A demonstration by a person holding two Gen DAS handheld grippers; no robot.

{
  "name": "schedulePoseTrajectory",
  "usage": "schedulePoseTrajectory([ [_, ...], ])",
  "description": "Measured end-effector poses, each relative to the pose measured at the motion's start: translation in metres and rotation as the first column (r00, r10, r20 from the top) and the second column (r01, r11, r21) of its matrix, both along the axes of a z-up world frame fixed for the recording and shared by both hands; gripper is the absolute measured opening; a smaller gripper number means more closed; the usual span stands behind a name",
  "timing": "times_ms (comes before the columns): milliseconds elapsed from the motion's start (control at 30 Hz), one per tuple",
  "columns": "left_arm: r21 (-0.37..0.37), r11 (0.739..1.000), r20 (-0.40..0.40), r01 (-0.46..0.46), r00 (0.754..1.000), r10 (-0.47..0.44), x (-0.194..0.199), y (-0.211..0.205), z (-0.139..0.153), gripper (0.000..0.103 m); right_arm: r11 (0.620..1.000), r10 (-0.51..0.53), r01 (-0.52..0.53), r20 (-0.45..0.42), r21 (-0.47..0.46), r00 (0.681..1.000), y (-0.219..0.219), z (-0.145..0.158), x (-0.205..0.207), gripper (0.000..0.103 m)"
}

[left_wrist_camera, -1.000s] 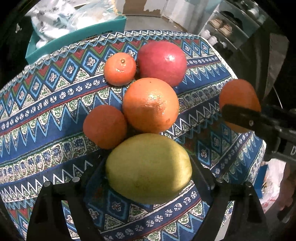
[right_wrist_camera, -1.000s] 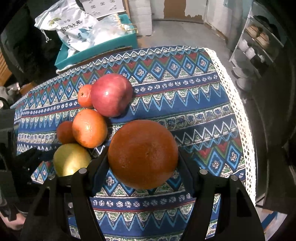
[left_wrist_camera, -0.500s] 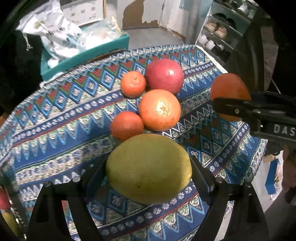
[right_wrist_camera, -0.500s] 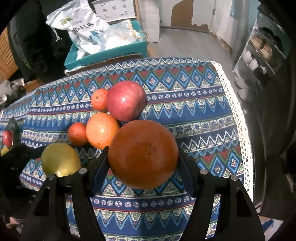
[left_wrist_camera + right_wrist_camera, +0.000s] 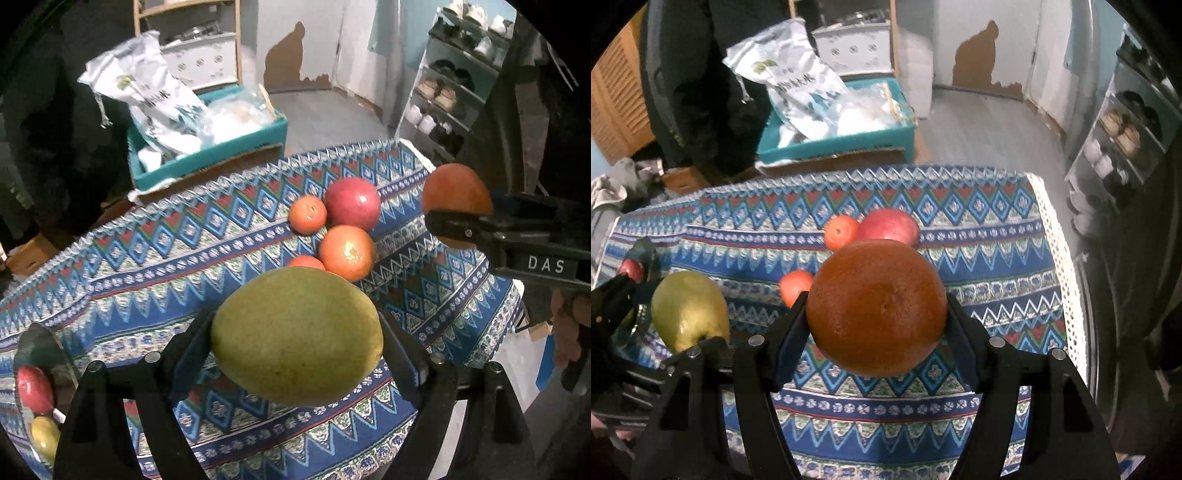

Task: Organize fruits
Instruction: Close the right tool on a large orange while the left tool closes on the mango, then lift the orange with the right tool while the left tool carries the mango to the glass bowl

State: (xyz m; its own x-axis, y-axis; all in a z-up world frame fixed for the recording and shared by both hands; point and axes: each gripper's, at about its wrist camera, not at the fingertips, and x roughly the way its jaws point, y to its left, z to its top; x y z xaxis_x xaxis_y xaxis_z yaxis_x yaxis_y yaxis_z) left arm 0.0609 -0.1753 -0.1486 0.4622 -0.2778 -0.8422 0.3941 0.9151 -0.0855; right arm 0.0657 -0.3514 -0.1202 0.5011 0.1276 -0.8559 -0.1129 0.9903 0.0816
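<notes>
Above the patterned cloth-covered surface [image 5: 155, 254], left gripper [image 5: 297, 338] clamps a yellow-green mango [image 5: 297, 334], right gripper [image 5: 877, 312] a dark orange [image 5: 877, 306]; either round, smooth fruit could slip out and fall.

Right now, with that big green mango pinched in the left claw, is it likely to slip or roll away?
The mango looks smooth and rounded, so it might slip if the left claw eased. It is held by its sides only, with nothing beneath. Set on the patterned tablecloth, its egg shape would probably wobble rather than roll far.
</notes>
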Motion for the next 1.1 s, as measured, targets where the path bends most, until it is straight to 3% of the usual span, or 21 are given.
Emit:
schedulePoseTrajectory([
  [600, -0.009, 1.0, 0.17, -0.029, 0.985, 0.03, -0.032, 0.038, 0.069, 0.085, 0.995, 0.101, -0.104, 0.157, 0.007, 0.982, 0.036, 0.067, -0.02, 0.069],
  [833, -0.045, 0.998, 0.159, -0.048, 0.986, 0.055, -0.034, 0.052, 0.072, 0.085, 0.991, 0.125, -0.132, 0.195, 0.024, 0.973, 0.05, 0.082, -0.024, 0.069],
  [1100, -0.059, 0.995, 0.209, -0.081, 0.974, 0.092, -0.04, 0.075, 0.088, 0.085, 0.986, 0.156, -0.165, 0.218, 0.022, 0.963, 0.068, 0.094, -0.023, 0.069],
])
